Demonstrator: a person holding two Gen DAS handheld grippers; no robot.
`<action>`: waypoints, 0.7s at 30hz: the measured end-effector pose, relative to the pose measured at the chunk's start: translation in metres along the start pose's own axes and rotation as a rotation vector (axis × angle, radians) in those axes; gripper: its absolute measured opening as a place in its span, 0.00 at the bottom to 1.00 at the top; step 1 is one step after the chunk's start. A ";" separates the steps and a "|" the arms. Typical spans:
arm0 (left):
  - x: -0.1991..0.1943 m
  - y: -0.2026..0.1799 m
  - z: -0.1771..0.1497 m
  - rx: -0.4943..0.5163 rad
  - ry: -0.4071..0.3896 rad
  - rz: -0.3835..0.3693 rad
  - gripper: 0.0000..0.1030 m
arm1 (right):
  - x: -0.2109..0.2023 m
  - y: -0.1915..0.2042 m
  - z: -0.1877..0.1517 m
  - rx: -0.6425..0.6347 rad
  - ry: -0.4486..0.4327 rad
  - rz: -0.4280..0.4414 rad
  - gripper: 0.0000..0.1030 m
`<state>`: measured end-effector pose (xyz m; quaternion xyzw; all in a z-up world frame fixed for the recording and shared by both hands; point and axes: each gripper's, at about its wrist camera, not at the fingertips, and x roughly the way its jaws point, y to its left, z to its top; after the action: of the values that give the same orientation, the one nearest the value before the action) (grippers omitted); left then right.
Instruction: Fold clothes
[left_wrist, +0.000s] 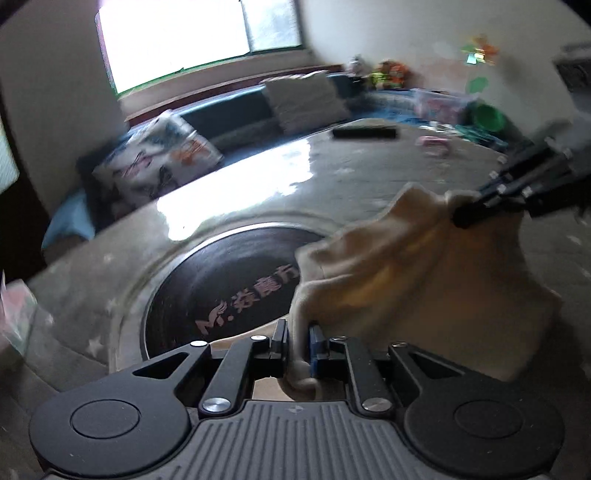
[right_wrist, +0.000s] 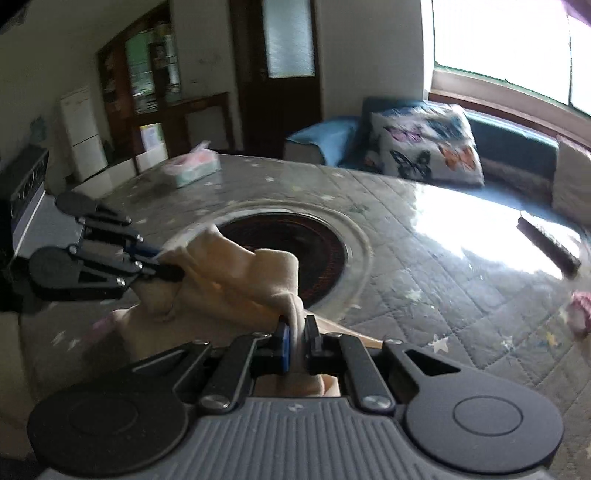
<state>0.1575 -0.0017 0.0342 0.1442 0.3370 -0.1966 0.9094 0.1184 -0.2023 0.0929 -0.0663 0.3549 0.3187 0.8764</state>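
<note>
Right now both tools grip the same cream cloth (left_wrist: 399, 280), held up just above the bench (left_wrist: 351, 166). Left tool (left_wrist: 298, 341) is clenched on a bunched edge of the fabric, which runs down between its fingers. Right tool (right_wrist: 298, 338) is likewise clamped on another gathered edge. Cloth sags in folds between the two, partly over the dark round plate (left_wrist: 236, 280) w/ printed lettering, set in the middle of the bench. From the right wrist view, left tool comes in from the left side, tips biting the cloth's far corner. Bench has a grey quilted cover w/ pale stars. Tissue pack (right_wrist: 194, 168) sits at the far edge, well apart from the cloth; black remote-like bar (left_wrist: 364, 132) lies near the sofa side. Butterfly cushion (right_wrist: 428, 144) rests on the blue sofa (right_wrist: 325, 138) behind.
</note>
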 end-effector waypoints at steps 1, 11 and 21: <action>0.008 0.003 0.000 -0.023 0.011 -0.002 0.18 | 0.007 -0.004 0.000 0.015 0.003 -0.011 0.06; 0.005 0.041 -0.004 -0.140 0.000 0.116 0.46 | 0.028 -0.033 -0.015 0.145 -0.014 -0.097 0.32; -0.032 0.024 -0.003 -0.175 -0.071 -0.009 0.22 | 0.027 0.004 -0.008 0.080 -0.037 -0.020 0.24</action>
<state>0.1439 0.0291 0.0565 0.0555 0.3213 -0.1754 0.9289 0.1267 -0.1881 0.0692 -0.0290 0.3501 0.2965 0.8881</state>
